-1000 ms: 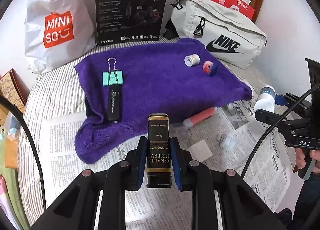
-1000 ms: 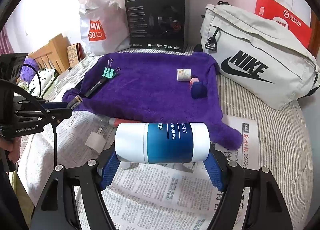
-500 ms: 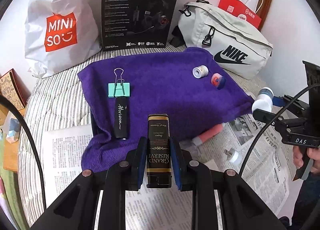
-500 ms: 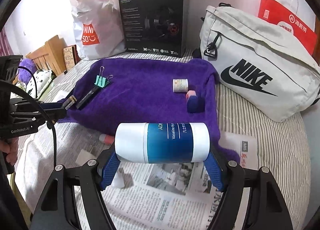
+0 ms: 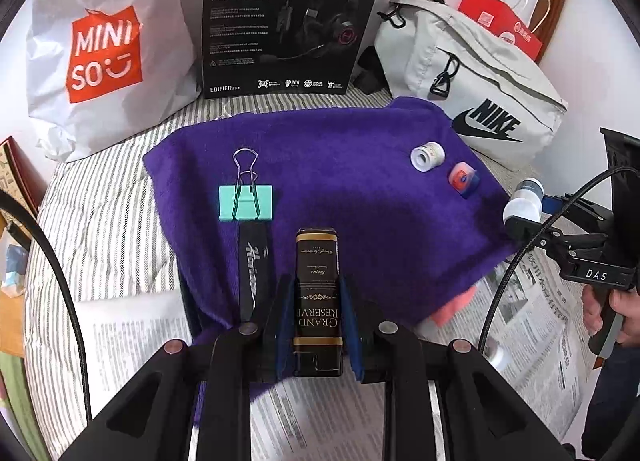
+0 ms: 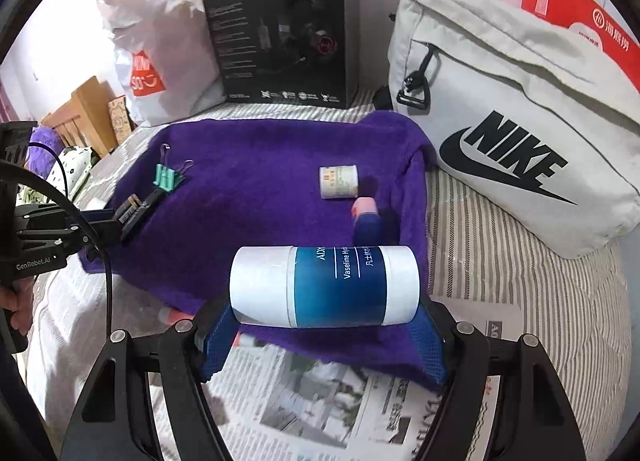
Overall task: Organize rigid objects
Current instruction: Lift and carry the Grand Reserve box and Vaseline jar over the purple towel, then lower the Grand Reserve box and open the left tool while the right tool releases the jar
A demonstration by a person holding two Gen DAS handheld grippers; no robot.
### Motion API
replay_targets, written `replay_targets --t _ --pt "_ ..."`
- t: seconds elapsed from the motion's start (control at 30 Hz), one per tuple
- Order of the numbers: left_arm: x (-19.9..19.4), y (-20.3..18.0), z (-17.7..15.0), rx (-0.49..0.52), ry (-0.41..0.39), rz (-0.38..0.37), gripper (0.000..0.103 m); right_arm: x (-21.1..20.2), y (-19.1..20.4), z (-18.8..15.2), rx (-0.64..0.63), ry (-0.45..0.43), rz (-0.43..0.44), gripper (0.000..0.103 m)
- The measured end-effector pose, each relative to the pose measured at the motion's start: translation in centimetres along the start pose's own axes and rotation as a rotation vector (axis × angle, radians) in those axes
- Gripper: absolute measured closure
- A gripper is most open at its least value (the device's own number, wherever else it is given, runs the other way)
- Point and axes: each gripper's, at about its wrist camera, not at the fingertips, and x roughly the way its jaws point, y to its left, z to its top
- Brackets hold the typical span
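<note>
My left gripper (image 5: 317, 303) is shut on a slim black and gold tin (image 5: 317, 285) marked Grand Reserve, held over the near edge of the purple towel (image 5: 360, 189). On the towel lie a mint binder clip (image 5: 245, 201), a black stick (image 5: 252, 269), a small white roll (image 5: 427, 155) and an orange and blue piece (image 5: 462, 179). My right gripper (image 6: 324, 331) is shut on a white and blue Vaseline tube (image 6: 325, 287) held crosswise above the towel's (image 6: 260, 165) front edge. The same roll (image 6: 338, 181) and pink and blue piece (image 6: 366, 217) lie just beyond it.
Newspaper (image 6: 320, 401) covers the striped bed in front of the towel, with a coral tube (image 5: 454, 307) partly under the towel's edge. A Miniso bag (image 5: 100, 57), a black headset box (image 5: 288, 17) and a grey Nike bag (image 6: 516, 133) line the back.
Both grippers have moved forward over the newspaper toward the towel, carrying the tin and the tube. The towel and its objects now sit closer and lower in both views.
</note>
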Motion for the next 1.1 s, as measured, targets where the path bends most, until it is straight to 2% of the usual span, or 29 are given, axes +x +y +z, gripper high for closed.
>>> replay_targets --t 0.2,0.63,1.1 --pt "1.8 0.1 1.3 0.007 0.022 -0.011 0.08 2.1 -0.9 0.7 0.009 0.033 -0.006 0.028" --pt "4.5 0.2 3.0 0.011 0.062 -0.009 0.08 4.3 0.0 1.1 -0.026 0.072 0.017 0.028" --pt "5.9 -0.5 3.4 0.054 0.082 0.04 0.08 6.3 1.1 0.8 -0.06 0.099 0.001 0.028"
